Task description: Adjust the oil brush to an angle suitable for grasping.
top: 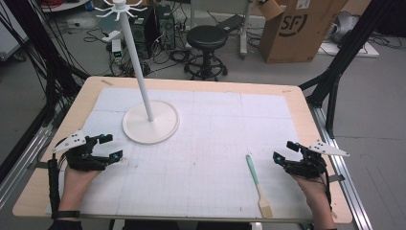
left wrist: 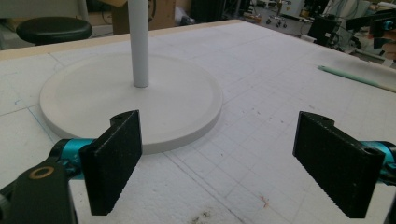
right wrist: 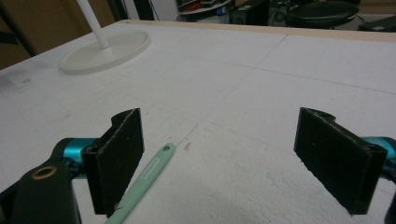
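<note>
A wooden-edged surface (top: 306, 120) covered with a white gridded sheet lay in front of a person, seen from above; the left gripper (top: 106, 147) sat near the left edge of the sheet, held in the person's left hand (top: 76, 179), its fingers (left wrist: 114, 161) spread wide apart and holding nothing; the right gripper (top: 283, 151) sat near the right edge, held in the right hand (top: 313, 194), its fingers (right wrist: 116, 158) likewise spread wide and empty; a spatula (top: 256, 181) with a mint-green handle and a pale wooden blade lay flat on the sheet, blade toward the person, just left of the right gripper and apart from it; in the right gripper view the green handle (right wrist: 147, 179) ran up from the bottom edge close beside the left-hand finger, its rounded end with a small hole pointing into the gap between the two fingers, though whether it touched the finger could not be told; a white stand (top: 151, 122) with a round flat base and a tall thin pole topped by hooks stood on the far left part of the sheet, ahead of the left gripper; in the left gripper view its base (left wrist: 130, 100) lay just beyond the open fingers, not touching them, with the spatula (left wrist: 355, 77) well off to the right; a black stool (top: 207, 43) and a cardboard box (top: 297, 26) stood on the floor beyond the surface.
</note>
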The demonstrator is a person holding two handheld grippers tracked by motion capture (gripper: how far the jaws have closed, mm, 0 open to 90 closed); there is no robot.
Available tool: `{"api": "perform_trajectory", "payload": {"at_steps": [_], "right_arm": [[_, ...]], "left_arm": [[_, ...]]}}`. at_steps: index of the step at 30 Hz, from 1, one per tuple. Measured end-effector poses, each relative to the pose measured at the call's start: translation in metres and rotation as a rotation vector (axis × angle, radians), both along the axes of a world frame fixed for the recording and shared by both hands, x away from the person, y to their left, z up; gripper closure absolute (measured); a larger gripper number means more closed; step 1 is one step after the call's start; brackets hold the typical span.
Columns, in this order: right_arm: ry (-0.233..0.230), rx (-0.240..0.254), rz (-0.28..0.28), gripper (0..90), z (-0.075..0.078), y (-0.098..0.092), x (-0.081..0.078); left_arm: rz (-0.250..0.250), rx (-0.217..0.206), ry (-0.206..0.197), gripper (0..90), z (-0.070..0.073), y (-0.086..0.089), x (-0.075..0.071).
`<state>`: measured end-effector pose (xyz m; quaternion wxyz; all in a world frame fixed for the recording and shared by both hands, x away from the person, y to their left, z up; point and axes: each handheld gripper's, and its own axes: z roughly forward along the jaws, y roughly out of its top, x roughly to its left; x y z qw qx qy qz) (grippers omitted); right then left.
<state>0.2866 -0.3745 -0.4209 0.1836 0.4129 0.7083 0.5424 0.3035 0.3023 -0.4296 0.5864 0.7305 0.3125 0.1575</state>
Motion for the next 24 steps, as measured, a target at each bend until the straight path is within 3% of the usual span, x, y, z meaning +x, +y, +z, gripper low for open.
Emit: {"api": "perform_trajectory", "payload": {"at_steps": [24], "right_arm": [[0.014, 0.001, -0.019, 16.0, 0.0035, 0.0028, -0.0026]], "left_arm": [[0.005, 0.036, 0.014, 16.4, -0.0027, -0.0008, 0.0004]]}}
